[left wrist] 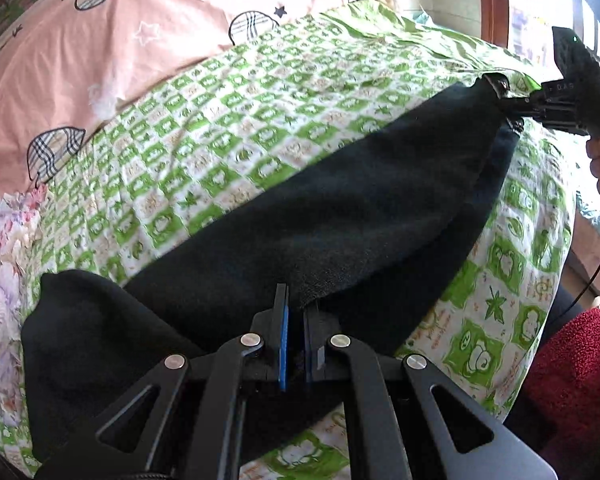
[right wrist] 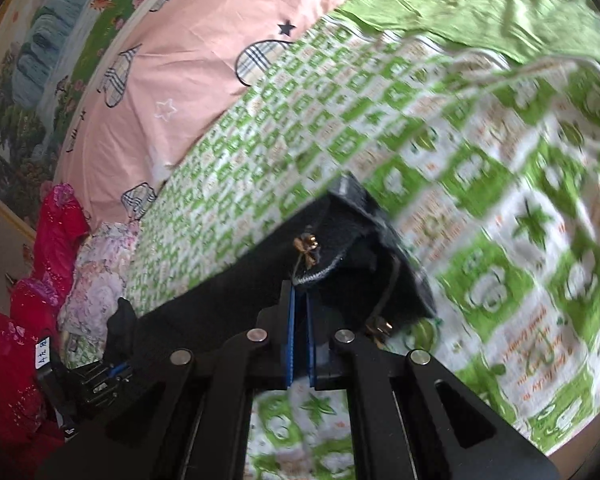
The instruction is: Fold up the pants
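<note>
Black pants (left wrist: 340,208) hang stretched between my two grippers above a bed with a green-and-white checked sheet (left wrist: 228,128). My left gripper (left wrist: 296,300) is shut on one end of the pants. My right gripper (right wrist: 300,292) is shut on the waistband end (right wrist: 332,240), where a small gold bow (right wrist: 306,250) and a gold zipper pull (right wrist: 380,326) show. The right gripper also shows in the left wrist view (left wrist: 516,106), pinching the far end. The left gripper shows in the right wrist view (right wrist: 112,364) at lower left. A loose fold of the pants (left wrist: 92,340) sags at lower left.
A pink quilt (left wrist: 100,60) with plaid prints lies at the back of the bed. Floral fabric (left wrist: 0,280) and red bedding (right wrist: 28,320) sit at the left end. A red towel (left wrist: 580,380) lies at the right. A wooden bedpost (left wrist: 496,0) stands far right.
</note>
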Demonstrator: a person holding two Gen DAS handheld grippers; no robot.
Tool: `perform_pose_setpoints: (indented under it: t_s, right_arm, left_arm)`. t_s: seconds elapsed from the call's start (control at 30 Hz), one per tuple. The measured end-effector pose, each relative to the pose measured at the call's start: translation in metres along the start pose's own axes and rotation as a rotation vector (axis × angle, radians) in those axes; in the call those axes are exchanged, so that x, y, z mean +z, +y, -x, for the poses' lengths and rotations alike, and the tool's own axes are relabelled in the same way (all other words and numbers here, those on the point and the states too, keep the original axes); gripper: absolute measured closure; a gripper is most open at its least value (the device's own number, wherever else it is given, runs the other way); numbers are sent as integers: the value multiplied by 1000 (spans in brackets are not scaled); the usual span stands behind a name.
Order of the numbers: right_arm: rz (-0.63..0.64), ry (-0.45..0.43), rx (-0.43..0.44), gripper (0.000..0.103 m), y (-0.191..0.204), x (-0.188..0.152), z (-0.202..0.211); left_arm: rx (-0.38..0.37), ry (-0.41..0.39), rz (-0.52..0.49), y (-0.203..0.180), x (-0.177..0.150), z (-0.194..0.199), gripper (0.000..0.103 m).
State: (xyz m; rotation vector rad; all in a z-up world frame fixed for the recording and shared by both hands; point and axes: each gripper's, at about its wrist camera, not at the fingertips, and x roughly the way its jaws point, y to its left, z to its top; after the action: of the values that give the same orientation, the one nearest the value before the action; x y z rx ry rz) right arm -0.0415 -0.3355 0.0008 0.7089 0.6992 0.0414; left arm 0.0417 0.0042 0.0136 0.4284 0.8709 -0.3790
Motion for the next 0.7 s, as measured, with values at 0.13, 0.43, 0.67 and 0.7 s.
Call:
perform_pose_setpoints:
  t_s: [0.13, 0.43, 0.67, 0.7]
  right_arm:
    - [8, -1, -19, 98, -6, -3, -1]
    - [-8, 53, -59, 95, -11, -15, 2]
    - [117, -53, -61, 91, 19, -17, 35]
    - [135, -48, -47, 90, 25, -17, 33]
  left_arm:
    - [1, 14, -4, -4, -8, 0, 100]
    - [-26, 42, 79, 1, -23, 3, 89]
    - [-3, 26, 287, 41, -34, 37, 46]
    - [2, 31, 328, 50, -35, 40, 45]
